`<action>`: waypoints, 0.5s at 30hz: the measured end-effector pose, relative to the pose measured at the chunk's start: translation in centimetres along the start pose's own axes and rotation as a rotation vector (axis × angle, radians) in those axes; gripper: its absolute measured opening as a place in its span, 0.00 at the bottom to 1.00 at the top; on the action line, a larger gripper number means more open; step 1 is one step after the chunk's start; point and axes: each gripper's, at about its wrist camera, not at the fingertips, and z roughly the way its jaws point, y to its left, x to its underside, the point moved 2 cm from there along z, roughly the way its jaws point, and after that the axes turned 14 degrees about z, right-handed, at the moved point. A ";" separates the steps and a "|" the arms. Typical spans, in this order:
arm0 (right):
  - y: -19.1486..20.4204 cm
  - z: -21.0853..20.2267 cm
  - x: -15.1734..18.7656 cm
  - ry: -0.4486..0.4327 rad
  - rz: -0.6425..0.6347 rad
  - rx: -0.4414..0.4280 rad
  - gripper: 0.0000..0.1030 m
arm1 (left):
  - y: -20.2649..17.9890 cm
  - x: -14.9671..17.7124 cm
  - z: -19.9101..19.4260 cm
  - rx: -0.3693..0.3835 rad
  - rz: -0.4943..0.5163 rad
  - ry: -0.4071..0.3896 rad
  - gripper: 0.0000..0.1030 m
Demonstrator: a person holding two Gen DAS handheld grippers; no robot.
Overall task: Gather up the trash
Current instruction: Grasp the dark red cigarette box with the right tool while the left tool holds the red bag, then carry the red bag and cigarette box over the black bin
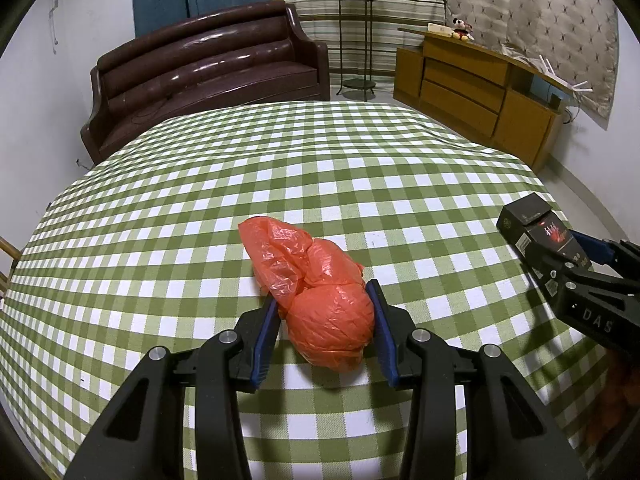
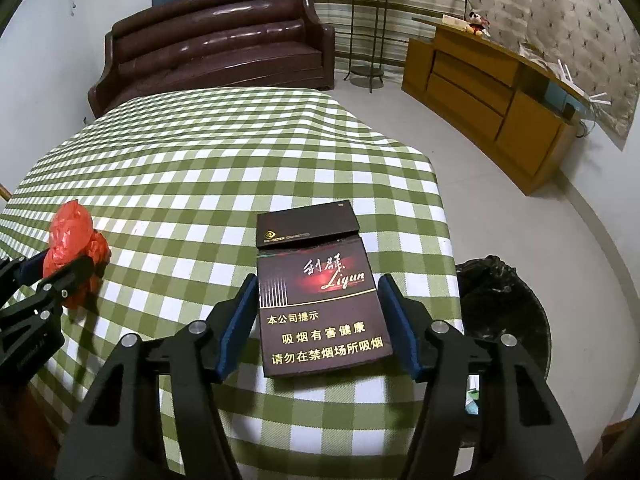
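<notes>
The left claw [image 1: 324, 320] clamps the bag [image 1: 320, 300] while the pack [image 2: 320, 300] (lid flipped up) sits between the right claw's [image 2: 318, 300] fingers, contact unclear.

The bag [image 1: 320, 300] is thin orange plastic, crinkled and faintly shiny. The cigarette pack [image 2: 320, 308] is smooth dark card with a slight sheen and gilt lettering. A woven cloth [image 1: 360, 168] in green and white checks, matt, covers the tabletop. The fingers [image 1: 266, 336] are matt black plastic with blue ribbed pads and bright metal pins. The bin [image 2: 504, 300] is lined with glossy black plastic film. The sofa [image 1: 208, 68] looks like glossy brown leather; the cabinet [image 1: 480, 96] is smooth yellowish wood.
</notes>
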 end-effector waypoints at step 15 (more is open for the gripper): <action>-2.0 -3.1 -0.3 -0.086 0.045 -0.012 0.52 | -0.8 -0.6 -0.7 0.011 0.003 -0.030 0.40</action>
